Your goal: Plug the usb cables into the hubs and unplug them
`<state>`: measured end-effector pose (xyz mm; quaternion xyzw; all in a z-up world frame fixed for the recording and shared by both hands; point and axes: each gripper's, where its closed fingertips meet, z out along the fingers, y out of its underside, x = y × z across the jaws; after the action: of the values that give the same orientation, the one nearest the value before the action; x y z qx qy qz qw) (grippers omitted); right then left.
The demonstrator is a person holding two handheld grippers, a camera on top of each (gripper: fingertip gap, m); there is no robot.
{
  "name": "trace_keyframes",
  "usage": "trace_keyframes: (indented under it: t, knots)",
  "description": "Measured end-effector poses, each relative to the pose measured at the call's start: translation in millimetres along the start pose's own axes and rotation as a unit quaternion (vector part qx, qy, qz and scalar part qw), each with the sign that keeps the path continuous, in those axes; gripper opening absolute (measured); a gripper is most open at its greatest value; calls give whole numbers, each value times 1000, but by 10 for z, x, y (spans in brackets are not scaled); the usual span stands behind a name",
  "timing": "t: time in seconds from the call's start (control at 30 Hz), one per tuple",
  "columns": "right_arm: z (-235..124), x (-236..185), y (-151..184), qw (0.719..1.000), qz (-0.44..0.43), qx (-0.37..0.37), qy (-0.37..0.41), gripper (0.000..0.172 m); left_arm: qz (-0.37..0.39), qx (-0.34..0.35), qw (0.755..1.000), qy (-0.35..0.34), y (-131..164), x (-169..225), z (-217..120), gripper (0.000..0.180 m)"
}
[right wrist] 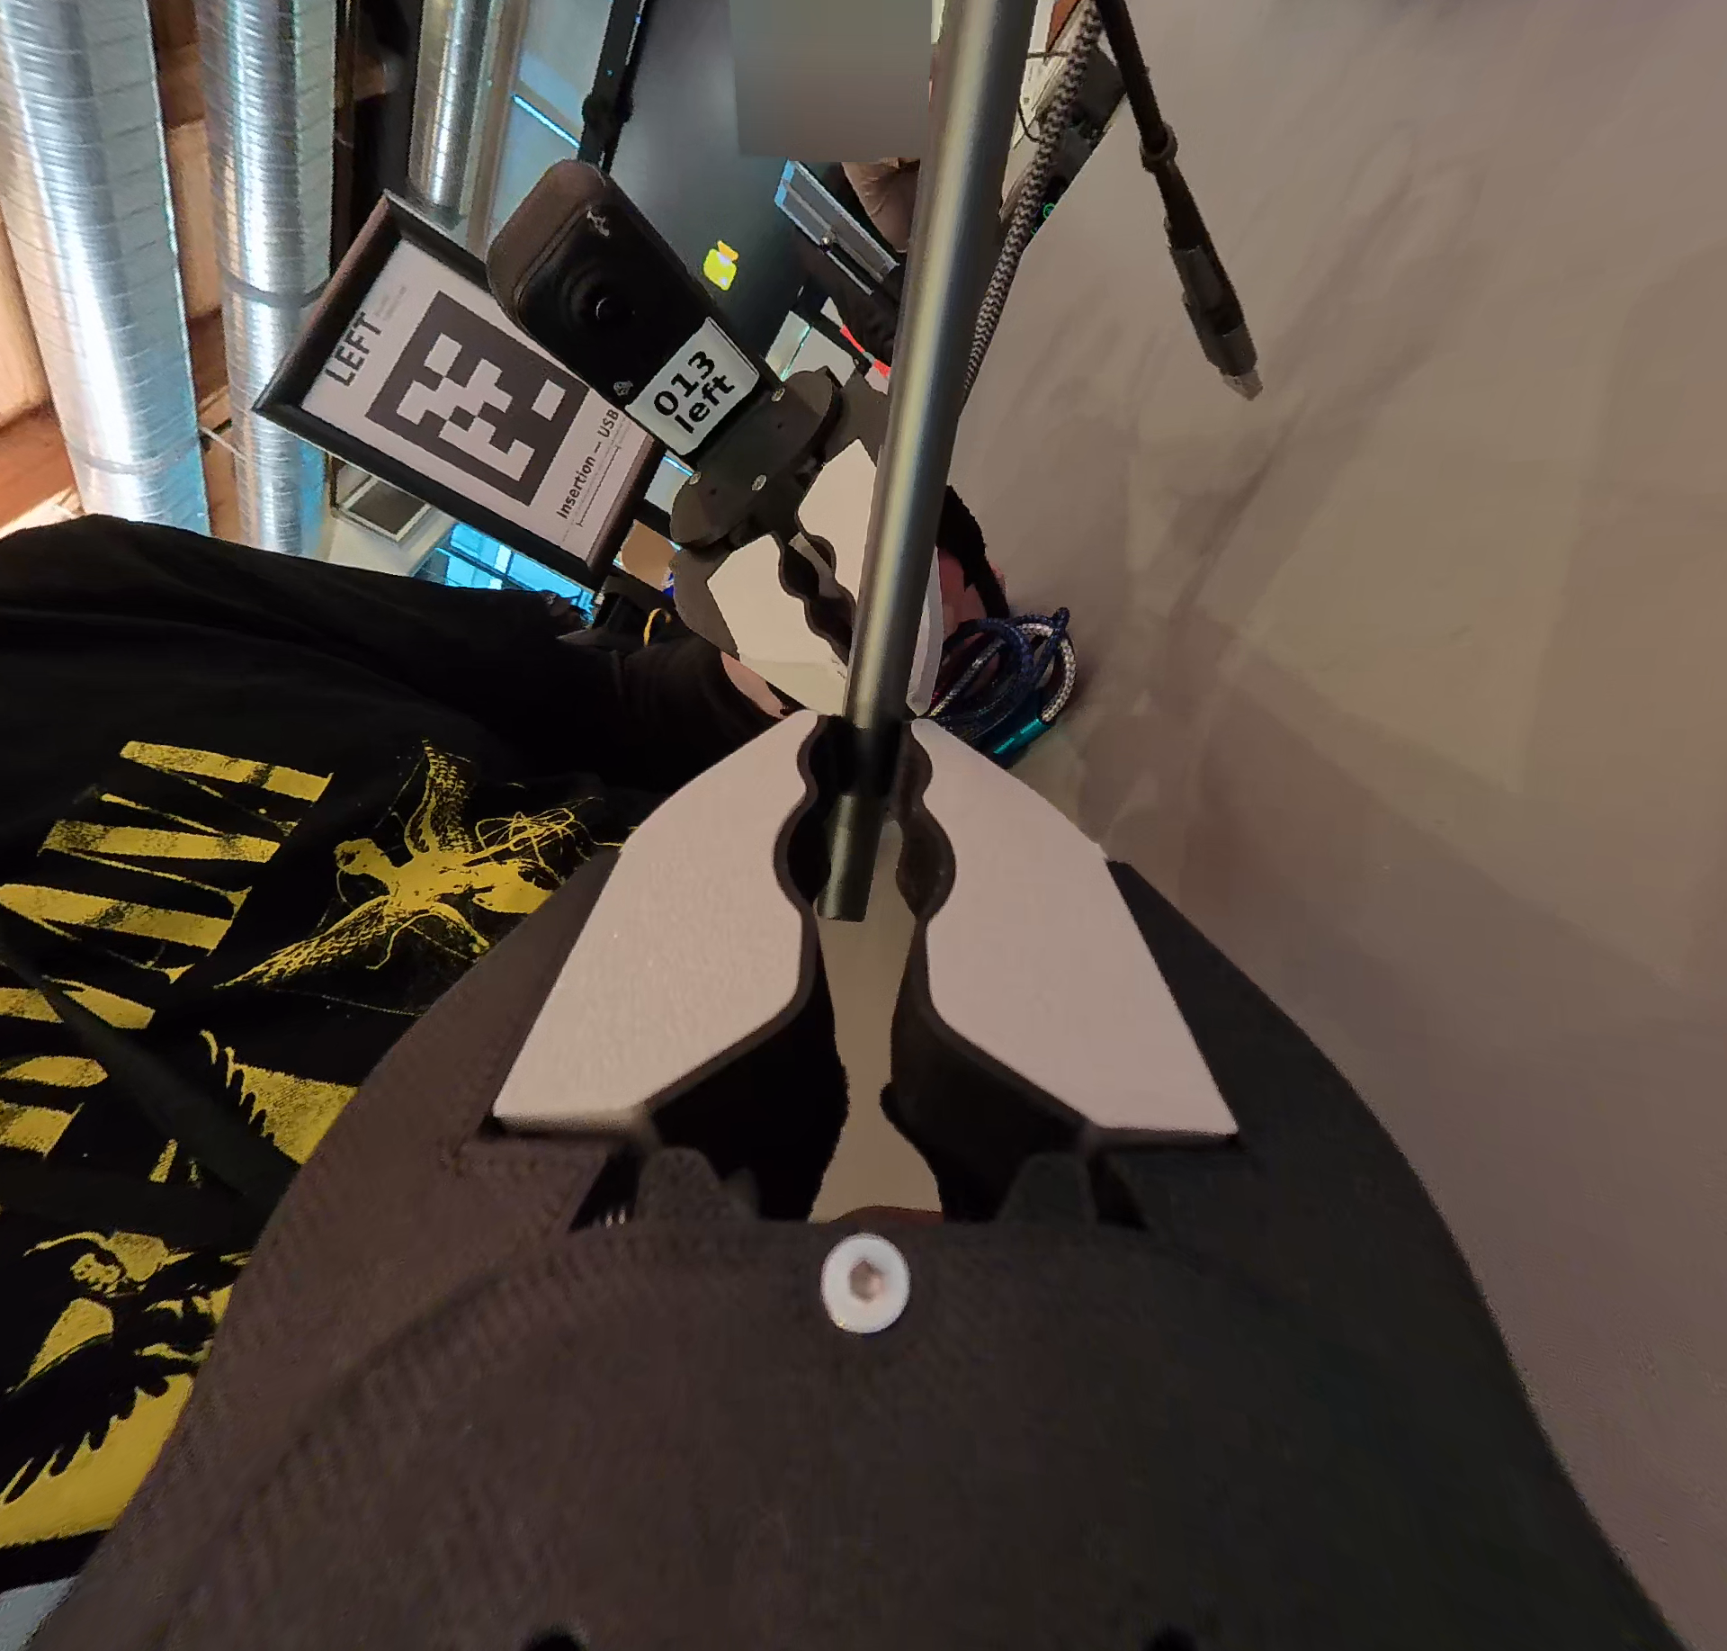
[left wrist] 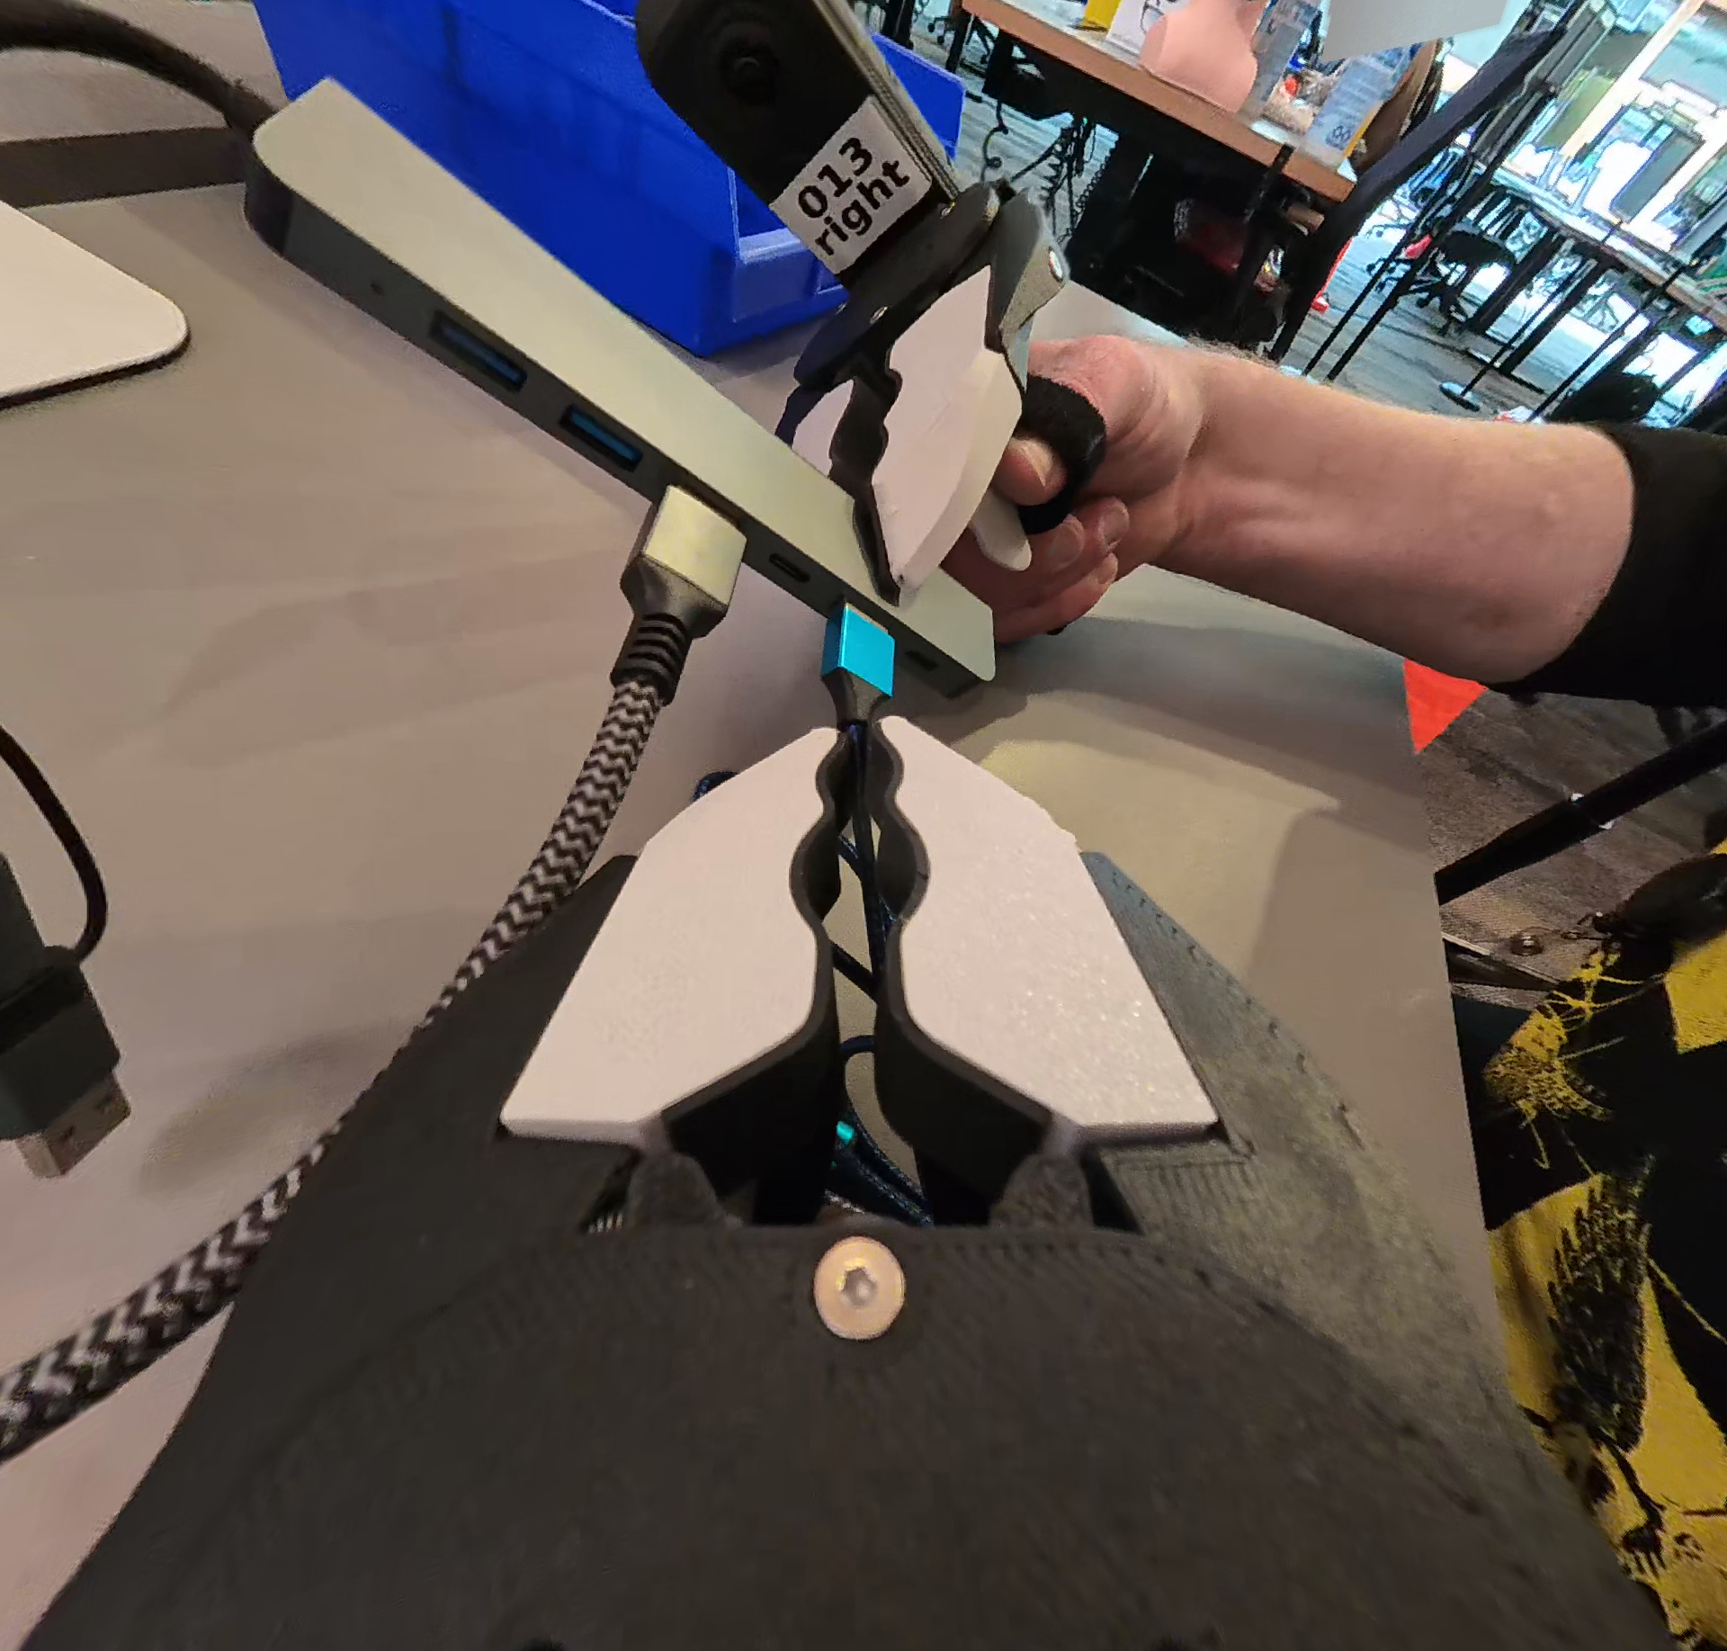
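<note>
Left tongs (left wrist: 862, 746) clamp the blue cable (left wrist: 864, 802) just behind its plug (left wrist: 857, 662), seated in the hub (left wrist: 598, 382) straight ahead; right tongs (right wrist: 864, 737) clamp the hub's end near the bench's right edge.

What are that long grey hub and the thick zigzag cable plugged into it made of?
The hub looks like brushed metal, probably aluminium: matte silver top, crisp edges. The zigzag cable appears to have a woven fabric sleeve, black and white, ending in a metallic plug shell.
</note>
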<state>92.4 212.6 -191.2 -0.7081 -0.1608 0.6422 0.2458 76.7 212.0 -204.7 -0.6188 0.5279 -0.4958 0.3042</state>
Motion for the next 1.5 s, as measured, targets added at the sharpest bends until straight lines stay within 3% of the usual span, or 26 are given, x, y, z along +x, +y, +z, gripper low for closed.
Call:
trace_keyframes:
  t: [0.2, 0.33, 0.4, 0.43, 0.5, 0.57, 0.7, 0.77, 0.83, 1.0, 1.4, 1.5]
  knots:
    - [-12, -48, -95, 999, -38, 29, -5, 11, -12, 33, 999, 5, -106, -44, -63, 4]
    - [-69, -183, -119, 995, -75, 52, -36, 11, -109, 86, 989, 41, -348, -162, -197, 52]
    - [-41, -203, -79, 994, -92, 41, -33, 11, -147, 116, 981, 54, -447, -223, -238, 66]
    - [-15, -190, -57, 994, -99, 33, -24, 11, -166, 130, 975, 73, -502, -211, -246, 64]
    - [31, -175, -42, 993, -112, 25, -12, 11, -179, 146, 968, 98, -574, -179, -239, 28]
    - [48, -181, -48, 993, -116, 26, -13, 11, -177, 152, 966, 113, -626, -117, -208, 10]
    - [46, -177, -75, 992, -119, 34, -9, 10, -152, 147, 973, 91, -640, -122, -199, 9]
    - [41, -175, -170, 991, -115, 61, -13, 25, -145, 137, 976, 92, -610, -96, -176, 9]
    - [34, -212, -241, 990, -114, 82, -34, 10, -139, 132, 977, 98, -596, -53, -151, 9]
    - [32, -209, -288, 988, -113, 95, -37, 10, -130, 135, 978, 91, -603, -85, -148, 9]
    - [175, -89, -144, 993, -113, 24, 1, 10, -125, 143, 980, 56, -535, -140, -115, 11]
    - [142, -106, -219, 993, -110, 50, -9, 10, -117, 147, 981, 50, -584, -156, -123, 9]
